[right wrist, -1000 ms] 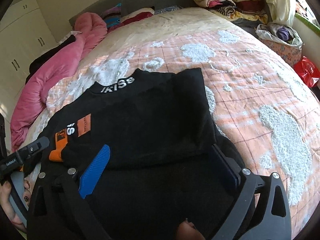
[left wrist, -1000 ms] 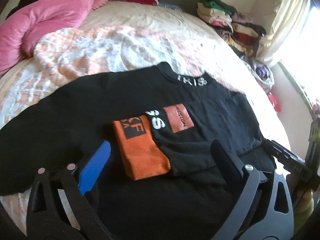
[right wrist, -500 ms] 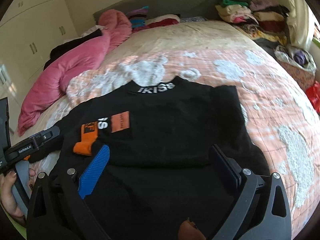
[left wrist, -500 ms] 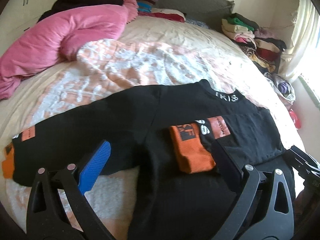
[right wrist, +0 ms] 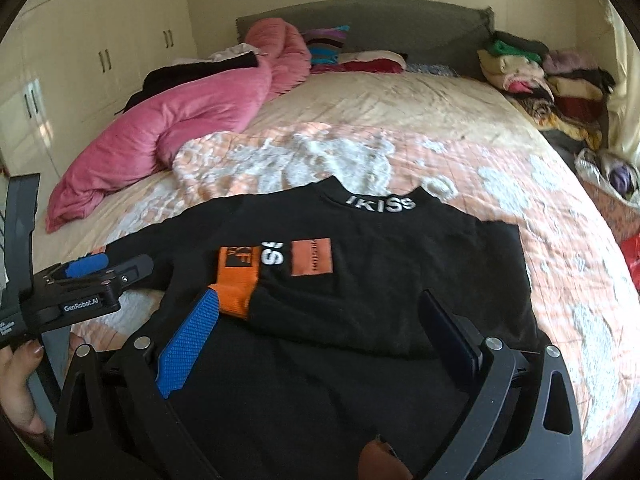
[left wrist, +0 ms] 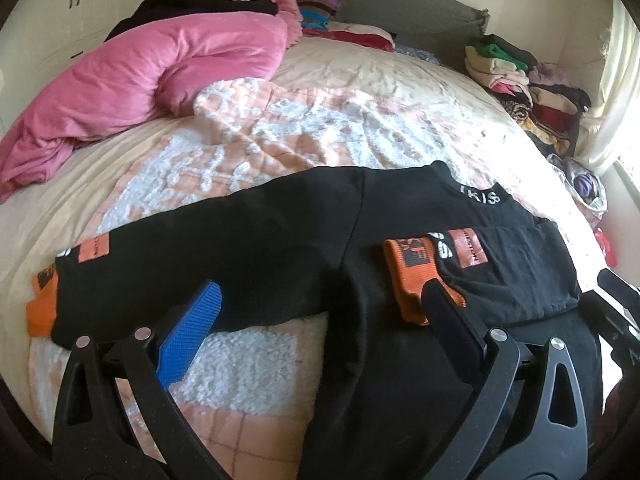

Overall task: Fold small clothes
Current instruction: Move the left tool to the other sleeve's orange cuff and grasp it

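Your left gripper (left wrist: 320, 300) and right gripper (right wrist: 320, 312) have both pulled back, jaws wide, empty. The black sweatshirt (right wrist: 400, 264) lies on the bedspread (right wrist: 560, 220) (its left sleeve (left wrist: 200, 256) now visible, outstretched).

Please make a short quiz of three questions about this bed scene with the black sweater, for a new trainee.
1. True or false: one sleeve of the black sweater is already folded across its chest.
2. Which colour are the sleeve cuffs? A) green B) orange C) white
3. Fill in: the unfolded sleeve lies stretched out on the ____ side of the left wrist view.

Key
1. True: its cuff lies on the chest, in front of the open right gripper.
2. B.
3. Left; the left gripper, also open, hangs above the sweater and grips nothing.
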`<control>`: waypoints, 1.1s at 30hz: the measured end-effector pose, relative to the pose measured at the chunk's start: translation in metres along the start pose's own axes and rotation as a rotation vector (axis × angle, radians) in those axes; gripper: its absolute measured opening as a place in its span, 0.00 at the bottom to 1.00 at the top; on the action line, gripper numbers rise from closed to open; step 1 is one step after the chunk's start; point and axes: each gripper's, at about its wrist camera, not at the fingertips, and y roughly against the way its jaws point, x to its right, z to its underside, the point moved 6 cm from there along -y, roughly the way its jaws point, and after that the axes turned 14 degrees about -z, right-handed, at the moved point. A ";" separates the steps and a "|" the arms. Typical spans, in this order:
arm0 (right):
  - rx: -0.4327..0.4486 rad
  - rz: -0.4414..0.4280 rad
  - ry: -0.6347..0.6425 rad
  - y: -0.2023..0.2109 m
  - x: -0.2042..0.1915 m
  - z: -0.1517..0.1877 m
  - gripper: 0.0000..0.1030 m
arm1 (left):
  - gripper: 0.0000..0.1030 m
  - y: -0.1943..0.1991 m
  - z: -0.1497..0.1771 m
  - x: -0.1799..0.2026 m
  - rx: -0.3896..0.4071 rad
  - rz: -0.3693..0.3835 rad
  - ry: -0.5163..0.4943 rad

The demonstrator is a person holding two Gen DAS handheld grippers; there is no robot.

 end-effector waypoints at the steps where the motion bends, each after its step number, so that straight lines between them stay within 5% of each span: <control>1: -0.001 -0.005 0.011 -0.001 -0.005 0.000 0.96 | 0.91 0.000 0.000 -0.003 -0.001 -0.002 0.008; 23: 0.002 -0.076 0.124 -0.013 -0.068 -0.007 0.96 | 0.91 0.010 0.006 -0.083 0.028 -0.162 0.157; 33: -0.017 -0.123 0.177 -0.025 -0.098 -0.011 0.96 | 0.91 0.005 0.018 -0.138 -0.014 -0.253 0.315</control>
